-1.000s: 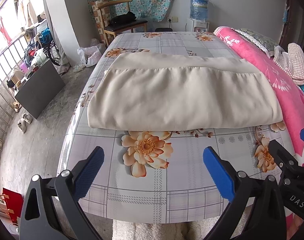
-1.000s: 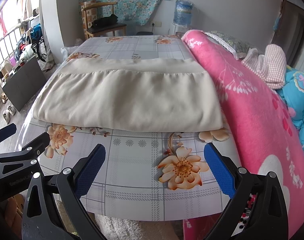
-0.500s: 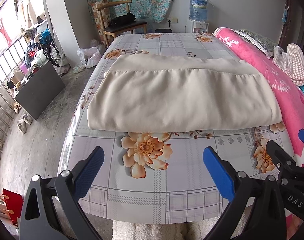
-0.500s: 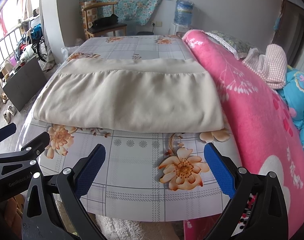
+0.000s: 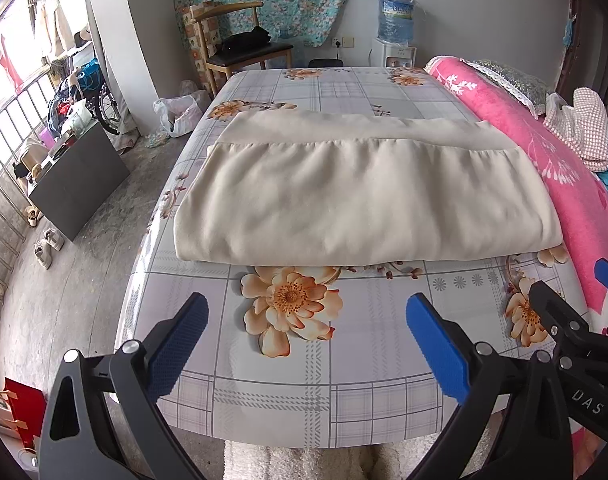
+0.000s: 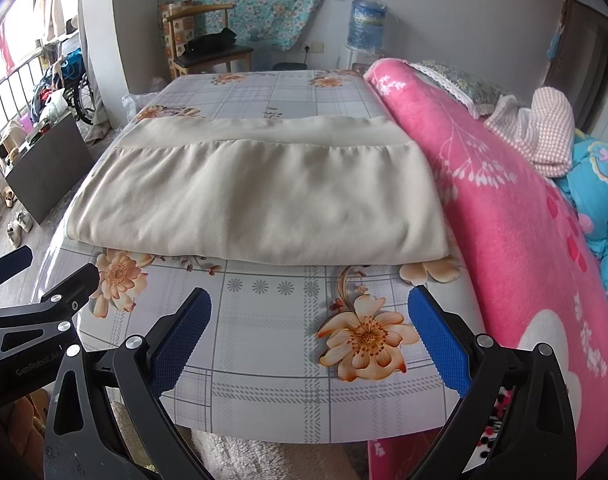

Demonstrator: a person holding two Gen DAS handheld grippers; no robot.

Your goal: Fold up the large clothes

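A large cream garment (image 5: pixel 360 192) (image 6: pixel 260 192) lies folded into a wide rectangle across the middle of the bed, its folded edge nearest me. My left gripper (image 5: pixel 308 344) hovers open over the bed's near end, short of the garment's left half, with nothing between its blue pads. My right gripper (image 6: pixel 310 340) is open too, in front of the garment's right half, holding nothing. Each gripper shows at the edge of the other's view.
The bed has a floral checked sheet (image 5: pixel 344 368) (image 6: pixel 272 380). A rolled pink blanket (image 5: pixel 560 168) (image 6: pixel 516 216) runs along its right side, with pillows (image 6: pixel 544 128) behind. A wooden chair (image 5: pixel 240 52), a water dispenser (image 5: pixel 396 36) and a dark board (image 5: pixel 76 184) stand on the floor beyond.
Both grippers stay open and nearly still. The views have shifted only very slightly and the garment has not moved.
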